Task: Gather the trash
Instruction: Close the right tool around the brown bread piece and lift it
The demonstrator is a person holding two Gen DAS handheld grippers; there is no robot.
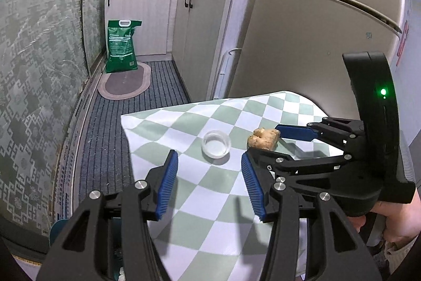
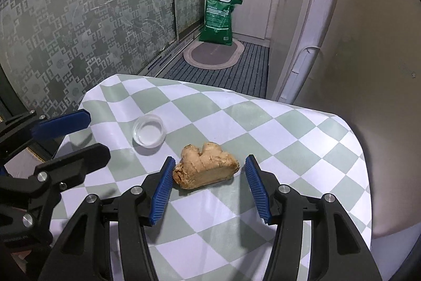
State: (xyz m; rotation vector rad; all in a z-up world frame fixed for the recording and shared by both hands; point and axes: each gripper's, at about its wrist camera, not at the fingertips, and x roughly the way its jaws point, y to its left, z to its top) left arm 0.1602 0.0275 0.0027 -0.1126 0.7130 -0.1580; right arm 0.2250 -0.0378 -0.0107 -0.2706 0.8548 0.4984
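Observation:
A piece of ginger root (image 2: 206, 166) lies on the green and white checked tablecloth (image 2: 276, 123). My right gripper (image 2: 209, 166) is open with its blue pads on either side of the ginger; the left pad is close to or touching it. A small clear plastic cup (image 1: 216, 143) stands upright to the left of the ginger (image 1: 263, 140); it also shows in the right wrist view (image 2: 148, 131). My left gripper (image 1: 209, 158) is open and empty, just short of the cup. The right gripper (image 1: 265, 139) shows in the left wrist view around the ginger.
The table's left edge (image 1: 126, 139) drops to a striped floor mat (image 1: 105, 144). A green bag (image 1: 121, 45) stands on an oval mat by white cabinets (image 1: 200, 26). A fridge (image 1: 315, 31) stands behind the table. A patterned glass wall (image 2: 79, 18) runs along the left.

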